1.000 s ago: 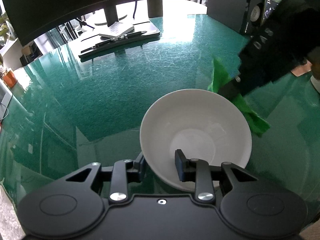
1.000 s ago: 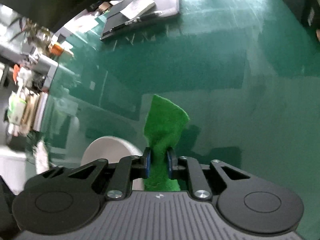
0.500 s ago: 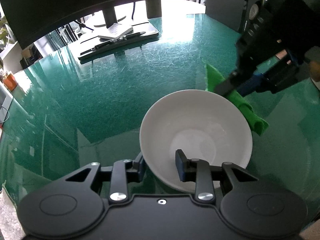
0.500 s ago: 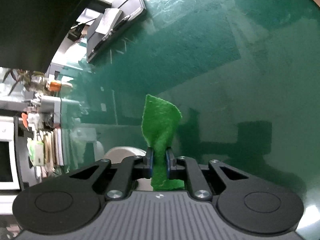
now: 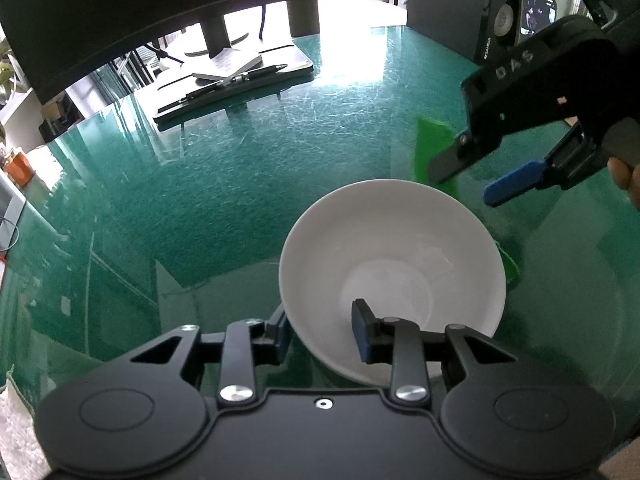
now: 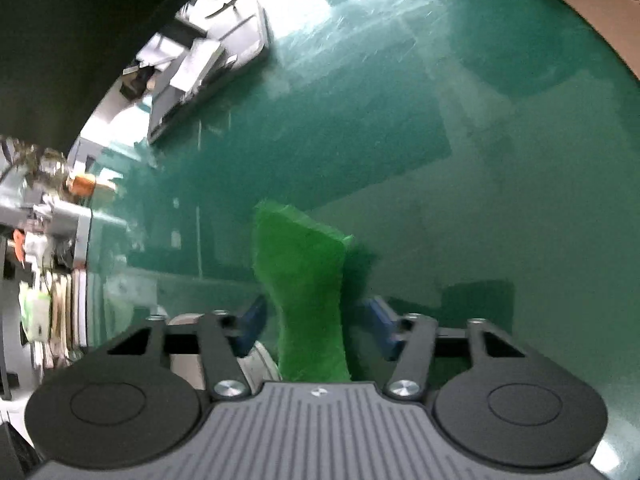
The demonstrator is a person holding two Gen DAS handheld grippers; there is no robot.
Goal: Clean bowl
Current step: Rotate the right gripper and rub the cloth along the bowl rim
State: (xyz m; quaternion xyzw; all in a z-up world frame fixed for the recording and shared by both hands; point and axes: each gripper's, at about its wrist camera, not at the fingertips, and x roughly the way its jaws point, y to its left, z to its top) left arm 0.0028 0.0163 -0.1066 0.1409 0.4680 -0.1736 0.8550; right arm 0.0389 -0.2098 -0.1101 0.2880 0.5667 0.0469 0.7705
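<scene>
A white bowl sits on the green glass table. My left gripper is shut on its near rim, one finger inside and one outside. Behind the bowl to the right lies a green cloth, partly hidden by the bowl. My right gripper hovers over it with its fingers apart. In the right wrist view the cloth lies between the jaws of the right gripper, which are closing, with a gap on each side. A sliver of the bowl shows at the lower left.
A dark tray with a notebook and pens stands at the back of the table under a monitor. A black speaker and a phone stand at the back right. A person's fingers hold the right gripper.
The right gripper's jaws, pinched on the cloth before, now stand apart from it, and the gripper has rolled. The left gripper and the bowl have not moved.
</scene>
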